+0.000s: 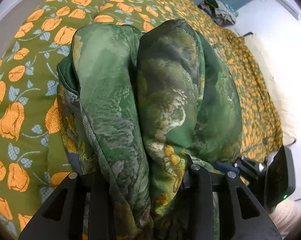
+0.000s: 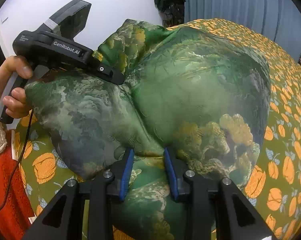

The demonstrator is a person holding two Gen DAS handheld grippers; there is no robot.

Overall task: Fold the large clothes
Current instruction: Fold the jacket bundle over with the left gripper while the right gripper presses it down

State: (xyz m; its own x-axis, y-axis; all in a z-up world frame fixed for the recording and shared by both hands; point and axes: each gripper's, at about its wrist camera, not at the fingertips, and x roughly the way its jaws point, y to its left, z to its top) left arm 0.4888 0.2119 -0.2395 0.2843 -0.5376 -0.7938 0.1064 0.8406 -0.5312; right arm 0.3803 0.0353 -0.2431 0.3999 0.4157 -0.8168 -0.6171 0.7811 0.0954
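Here the green patterned garment [image 2: 190,92] lies bunched on a bed under an olive bedspread [image 1: 24,80] printed with orange flowers. Left wrist view: cloth drapes over and between the left hand-held gripper [image 1: 148,180] fingers, hiding the tips; whether it is closed cannot be told. Right wrist view alone shows that tool from outside, its nose pressed into the fabric, held by a bare hand [image 2: 16,92]. Right hand-held gripper [image 2: 148,170]: blue pads [image 2: 126,172] parted, a fold of garment between them. White wall [image 2: 120,4] behind; blue curtain [image 2: 240,4] beside it; a clothes heap [image 1: 222,10] past the bed.
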